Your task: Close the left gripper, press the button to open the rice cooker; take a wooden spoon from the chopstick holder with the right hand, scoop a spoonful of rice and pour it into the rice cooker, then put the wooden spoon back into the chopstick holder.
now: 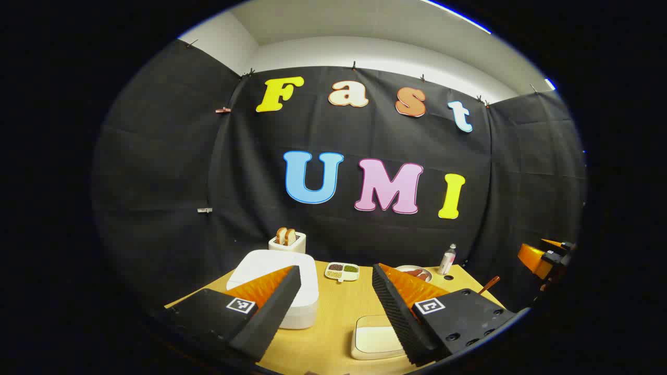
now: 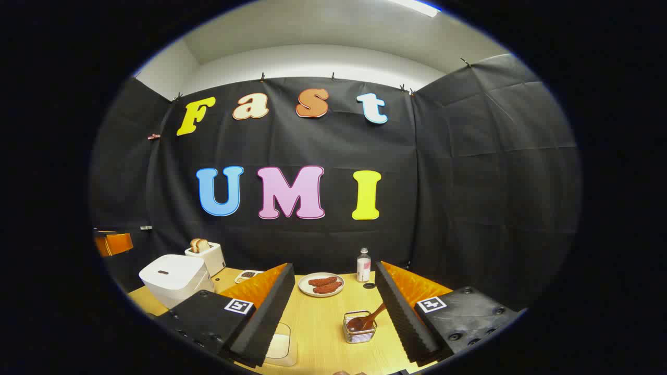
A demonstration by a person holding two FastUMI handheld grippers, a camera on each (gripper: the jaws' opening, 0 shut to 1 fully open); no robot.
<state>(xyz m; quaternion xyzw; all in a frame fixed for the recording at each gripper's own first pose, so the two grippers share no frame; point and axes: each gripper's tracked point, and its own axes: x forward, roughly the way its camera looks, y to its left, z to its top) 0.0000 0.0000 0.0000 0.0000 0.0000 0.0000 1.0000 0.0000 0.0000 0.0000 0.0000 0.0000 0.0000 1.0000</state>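
The white rice cooker (image 1: 281, 281) stands at the table's left with its lid down, partly behind my left gripper's left finger. My left gripper (image 1: 336, 275) is open and holds nothing. A shallow cream container of rice (image 1: 372, 338) lies low between its fingers. In the right gripper view the rice cooker (image 2: 174, 278) is far left. A wire chopstick holder (image 2: 359, 328) with the wooden spoon (image 2: 369, 319) leaning in it sits just inside the right finger. My right gripper (image 2: 334, 268) is open and empty, well above the holder.
A toaster with bread (image 1: 287, 240) stands behind the cooker. A divided dish of beans (image 1: 342, 271), a plate of dark food (image 2: 321, 284) and a small bottle (image 2: 363, 264) sit along the back of the wooden table (image 2: 323, 323). Black cloth walls close in behind.
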